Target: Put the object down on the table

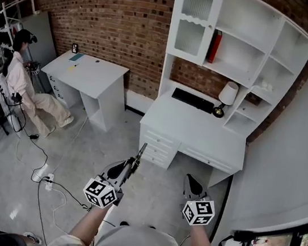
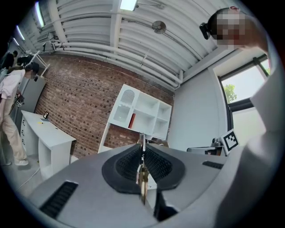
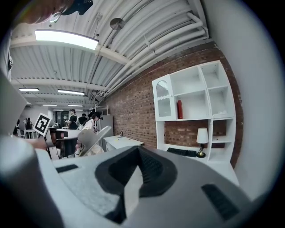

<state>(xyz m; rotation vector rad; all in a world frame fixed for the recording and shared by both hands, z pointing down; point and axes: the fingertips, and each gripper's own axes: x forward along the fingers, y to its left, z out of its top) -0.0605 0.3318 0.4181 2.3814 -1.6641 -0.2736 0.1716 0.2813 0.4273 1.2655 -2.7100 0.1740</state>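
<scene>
Between the pads of the left gripper (image 1: pixel 126 169) a thin, rod-like object (image 1: pixel 140 152) is clamped. It points away from the person toward 12 o'clock, and I cannot tell exactly what it is. The right gripper (image 1: pixel 191 182), at 3 o'clock from the left one, has its jaws together and carries nothing.

The white desk (image 1: pixel 198 136) with shelves stands at 12 o'clock, well apart from both grippers, and there is only floor under the object. I think the first danger is to let go too early, because then the object falls on the floor and not on the table.

The second danger is the grip itself. The object is narrow and long, so it can turn or slide between the pads while it is carried. Its free end reaches the desk first and may knock the edge.

On the desk, the keyboard (image 1: pixel 193 100) and the lamp (image 1: pixel 227 96) sit at the back, so the bare front part looks safer for it.
</scene>
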